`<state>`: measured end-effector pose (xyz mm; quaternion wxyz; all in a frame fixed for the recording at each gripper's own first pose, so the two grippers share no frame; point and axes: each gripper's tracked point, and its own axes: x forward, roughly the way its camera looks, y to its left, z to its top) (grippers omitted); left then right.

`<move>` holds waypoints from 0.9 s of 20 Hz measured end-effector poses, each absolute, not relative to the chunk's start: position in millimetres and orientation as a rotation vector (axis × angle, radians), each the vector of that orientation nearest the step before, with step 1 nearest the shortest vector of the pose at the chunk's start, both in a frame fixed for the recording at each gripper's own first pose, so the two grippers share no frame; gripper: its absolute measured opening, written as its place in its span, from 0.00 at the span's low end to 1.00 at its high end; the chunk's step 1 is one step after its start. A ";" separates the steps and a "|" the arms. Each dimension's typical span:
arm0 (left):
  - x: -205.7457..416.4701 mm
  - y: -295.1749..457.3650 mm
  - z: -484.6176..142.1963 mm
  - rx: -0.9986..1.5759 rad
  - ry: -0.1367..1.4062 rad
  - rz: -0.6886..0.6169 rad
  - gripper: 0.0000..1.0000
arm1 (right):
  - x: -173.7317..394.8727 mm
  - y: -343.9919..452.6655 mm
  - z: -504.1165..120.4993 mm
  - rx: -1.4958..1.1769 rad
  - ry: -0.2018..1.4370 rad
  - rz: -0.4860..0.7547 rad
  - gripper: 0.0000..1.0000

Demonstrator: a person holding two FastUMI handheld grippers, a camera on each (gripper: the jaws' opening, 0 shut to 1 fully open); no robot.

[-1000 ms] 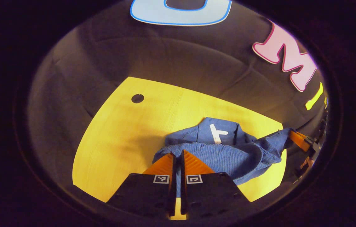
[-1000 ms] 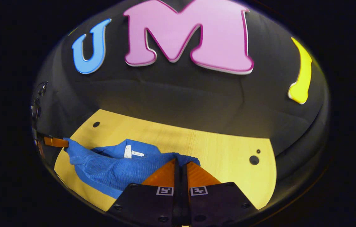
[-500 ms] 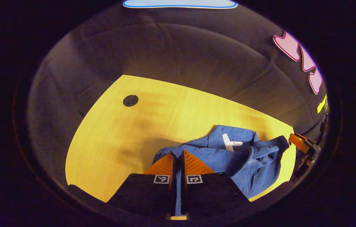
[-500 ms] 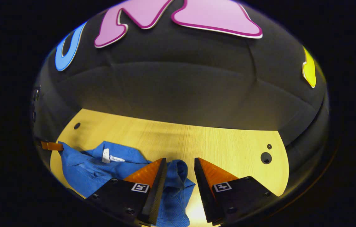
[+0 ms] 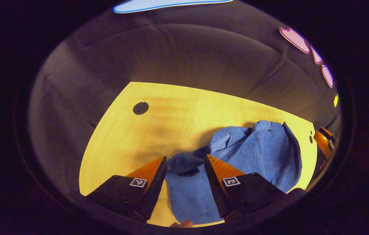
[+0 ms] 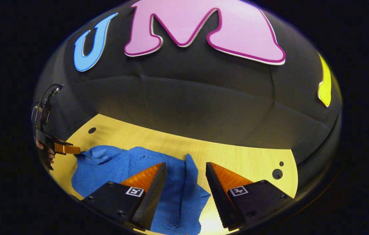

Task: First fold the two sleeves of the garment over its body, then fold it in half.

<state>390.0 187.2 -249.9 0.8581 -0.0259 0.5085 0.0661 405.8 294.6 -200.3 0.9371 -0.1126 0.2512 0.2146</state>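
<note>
Lying on the wooden table point(image 5: 178, 111), blue garment point(image 5: 256, 156), no legible label, both grippers' jaws spread.

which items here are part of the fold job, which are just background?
Job:
- blue garment, lying on the table
- left claw, open over the garment's edge
- right claw, open over the garment

Background:
- wooden table
- round holes in the table
- black cloth wall

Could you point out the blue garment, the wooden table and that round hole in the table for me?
blue garment point(image 5: 263, 153): left gripper view, on its ribbed top layer.
wooden table point(image 5: 178, 111): left gripper view, on bare tabletop beyond the cloth.
round hole point(image 5: 140, 108): left gripper view, on its dark centre.
</note>
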 end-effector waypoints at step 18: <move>228.8 55.1 -66.0 -0.063 0.453 0.056 0.86 | 215.5 292.4 -68.8 -0.140 0.212 0.574 0.98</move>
